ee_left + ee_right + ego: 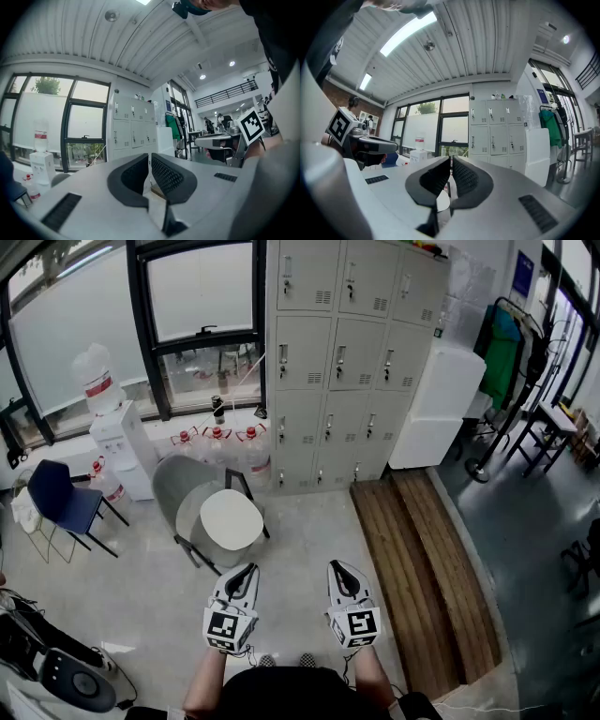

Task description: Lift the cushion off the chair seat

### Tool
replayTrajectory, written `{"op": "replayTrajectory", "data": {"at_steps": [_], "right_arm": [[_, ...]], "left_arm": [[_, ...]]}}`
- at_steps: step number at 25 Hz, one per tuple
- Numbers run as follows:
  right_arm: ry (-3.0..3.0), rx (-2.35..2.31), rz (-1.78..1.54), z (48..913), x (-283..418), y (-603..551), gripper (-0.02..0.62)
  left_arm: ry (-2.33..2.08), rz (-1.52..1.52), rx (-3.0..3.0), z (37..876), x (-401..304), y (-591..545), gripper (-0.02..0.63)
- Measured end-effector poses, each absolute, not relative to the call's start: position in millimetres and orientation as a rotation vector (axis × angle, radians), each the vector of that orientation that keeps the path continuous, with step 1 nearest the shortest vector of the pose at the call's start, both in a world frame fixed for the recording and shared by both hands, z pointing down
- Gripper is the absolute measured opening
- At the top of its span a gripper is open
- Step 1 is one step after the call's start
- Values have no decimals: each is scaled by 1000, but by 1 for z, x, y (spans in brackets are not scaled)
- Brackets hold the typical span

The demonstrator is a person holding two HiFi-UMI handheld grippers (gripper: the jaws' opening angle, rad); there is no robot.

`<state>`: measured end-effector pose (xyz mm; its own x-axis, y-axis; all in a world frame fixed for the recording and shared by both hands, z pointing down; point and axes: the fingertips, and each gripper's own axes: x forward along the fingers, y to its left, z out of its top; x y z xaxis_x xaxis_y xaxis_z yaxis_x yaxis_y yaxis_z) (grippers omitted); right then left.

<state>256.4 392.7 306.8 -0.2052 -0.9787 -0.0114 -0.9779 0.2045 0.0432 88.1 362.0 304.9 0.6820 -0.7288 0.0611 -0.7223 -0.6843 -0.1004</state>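
A round white cushion (230,519) lies on the seat of a grey chair (180,486) in the head view, just ahead of both grippers. My left gripper (249,570) hangs short of the cushion's near edge, not touching it. To its right, my right gripper (336,567) is level with it over bare floor. Both point level toward the lockers. In the left gripper view the left gripper (150,158) has its jaws shut with nothing between them. In the right gripper view the right gripper (451,160) is likewise shut and empty.
A blue chair (59,499) and a water dispenser (117,435) stand at the left, with water bottles (217,439) under the window. Grey lockers (347,352) fill the back wall. A wooden platform (422,563) runs along the right. A coat rack (502,348) stands far right.
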Motion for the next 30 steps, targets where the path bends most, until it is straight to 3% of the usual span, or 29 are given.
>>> {"op": "replayTrajectory", "data": {"at_steps": [15, 30], "right_arm": [[-2398, 1979, -30, 309, 236, 384, 38], [-2377, 1993, 9, 323, 150, 358, 38]], "left_arm": [[1195, -150, -2839, 305, 70, 346, 35], [1146, -170, -2864, 318, -9, 314, 35]]}}
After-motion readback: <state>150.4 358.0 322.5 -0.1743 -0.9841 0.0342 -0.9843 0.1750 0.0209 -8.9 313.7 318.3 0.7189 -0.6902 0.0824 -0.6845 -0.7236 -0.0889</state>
